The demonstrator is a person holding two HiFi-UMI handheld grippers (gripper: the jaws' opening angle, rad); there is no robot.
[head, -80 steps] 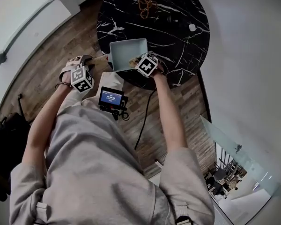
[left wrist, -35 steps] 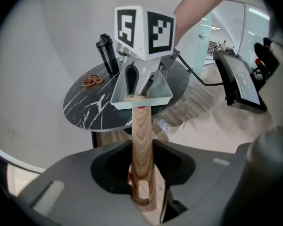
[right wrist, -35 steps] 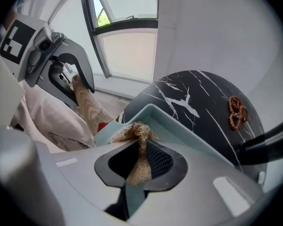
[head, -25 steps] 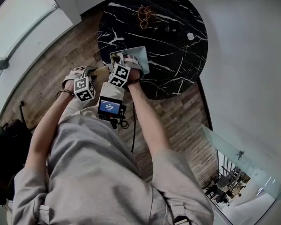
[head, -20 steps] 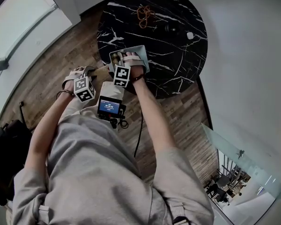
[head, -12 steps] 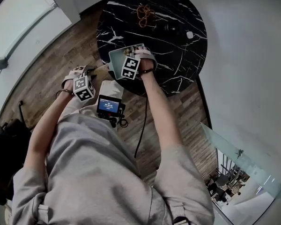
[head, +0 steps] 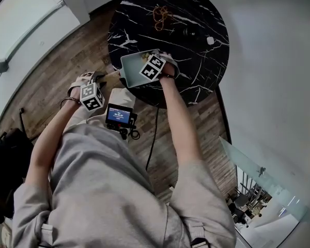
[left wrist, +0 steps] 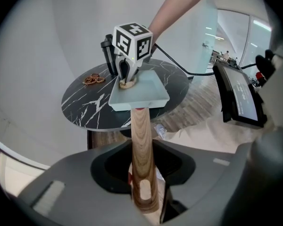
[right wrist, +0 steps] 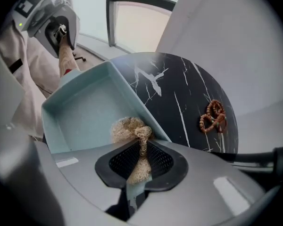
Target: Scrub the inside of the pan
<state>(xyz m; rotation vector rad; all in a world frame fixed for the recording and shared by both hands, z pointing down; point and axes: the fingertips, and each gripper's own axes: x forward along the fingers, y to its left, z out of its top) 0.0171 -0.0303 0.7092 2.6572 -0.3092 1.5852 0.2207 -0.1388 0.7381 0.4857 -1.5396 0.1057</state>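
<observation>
inside pan (head: 129, 68), right gripper (right wrist: 140, 161), scrubber (right wrist: 127, 128) shifted right

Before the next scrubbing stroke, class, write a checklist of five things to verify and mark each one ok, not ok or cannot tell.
1. Left tongs shut on the wooden handle: ok.
2. Right tongs shut on the scrubber: ok.
3. Scrubber inside the pan, close to its side wall: ok.
4. Scrubber pressed firmly onto the pan's floor: cannot tell.
5. Beads lie on the table, well apart from the pan: ok.
</observation>
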